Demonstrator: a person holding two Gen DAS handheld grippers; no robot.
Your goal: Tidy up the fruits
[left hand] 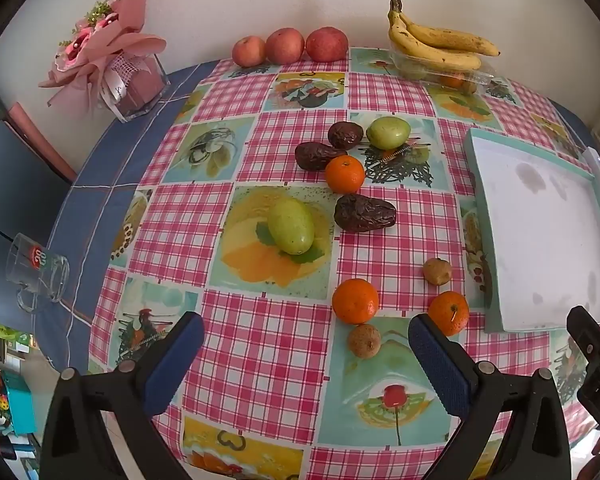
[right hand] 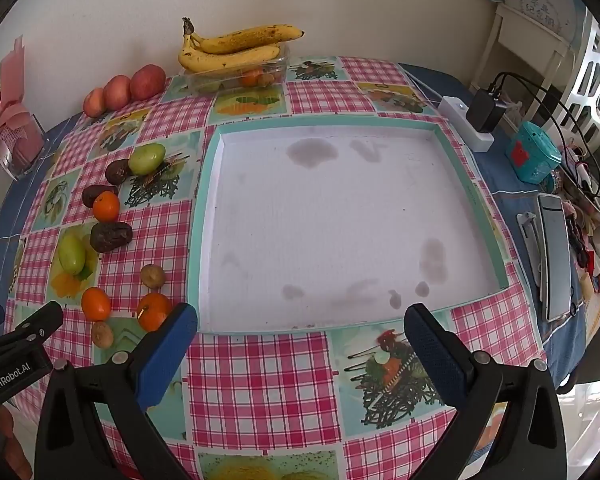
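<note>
Loose fruit lies on the checked tablecloth: three oranges point(left hand: 355, 301), two green fruits point(left hand: 291, 226), three dark wrinkled fruits point(left hand: 364, 213) and two small brown ones point(left hand: 437, 271). My left gripper point(left hand: 305, 336) hangs open above the cloth just short of the nearest orange, holding nothing. A shallow white tray with a teal rim point(right hand: 206, 216) lies to the right of the fruit and has nothing in it. Above the tray's near edge my right gripper point(right hand: 300, 326) stands open and holds nothing. One orange point(right hand: 153, 311) sits just left of its left finger.
Three red apples point(left hand: 287, 46) line the wall. Bananas point(right hand: 236, 50) rest on a clear plastic box point(right hand: 236, 76). A bouquet in a glass vase point(left hand: 112, 60) and a glass mug point(left hand: 36, 274) stand at the left. A charger point(right hand: 486, 110), a teal box point(right hand: 534, 154) and a phone point(right hand: 554, 256) crowd the right edge.
</note>
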